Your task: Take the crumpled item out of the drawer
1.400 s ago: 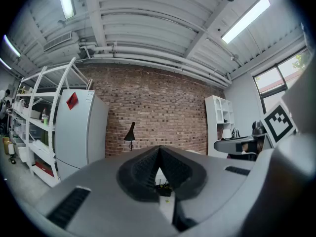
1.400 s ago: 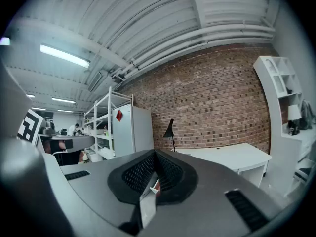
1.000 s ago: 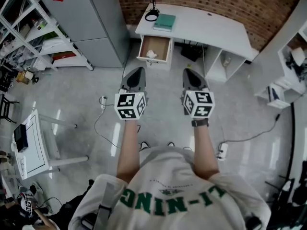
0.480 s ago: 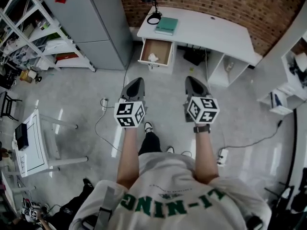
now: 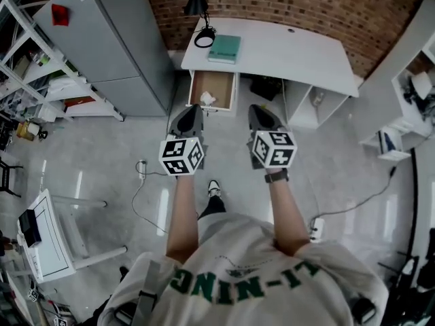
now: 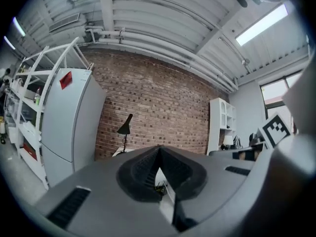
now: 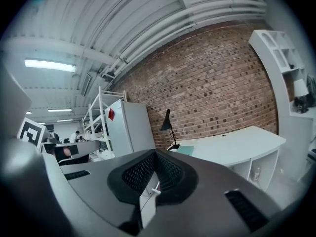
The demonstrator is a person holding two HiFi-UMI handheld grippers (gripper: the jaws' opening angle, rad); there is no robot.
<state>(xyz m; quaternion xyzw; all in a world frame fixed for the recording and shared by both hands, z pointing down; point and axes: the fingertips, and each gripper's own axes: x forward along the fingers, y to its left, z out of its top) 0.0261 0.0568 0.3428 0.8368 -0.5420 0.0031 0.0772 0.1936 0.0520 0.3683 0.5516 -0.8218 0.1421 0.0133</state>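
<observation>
In the head view the white desk [image 5: 292,49] has its wooden drawer [image 5: 221,83] pulled open, and a small white crumpled item [image 5: 207,100] lies at the drawer's front left. My left gripper [image 5: 191,113] is held in the air just short of the drawer front. It is shut and empty, with its jaws meeting at a point in the left gripper view [image 6: 159,150]. My right gripper [image 5: 261,115] hangs level with it to the right, also shut and empty [image 7: 155,155]. Both point toward the desk and the brick wall.
On the desk lie a teal book [image 5: 224,48] and a black lamp [image 5: 198,9]. A grey cabinet [image 5: 112,43] stands left of the drawer, with white shelves [image 5: 41,80] beyond it. Desk cubbies [image 5: 309,100] are at right. A cable [image 5: 141,182] and power strip [image 5: 314,230] lie on the floor.
The person has stepped toward the desk, so the drawer now lies right ahead of both gripper tips. Both grippers stay shut and side by side.
</observation>
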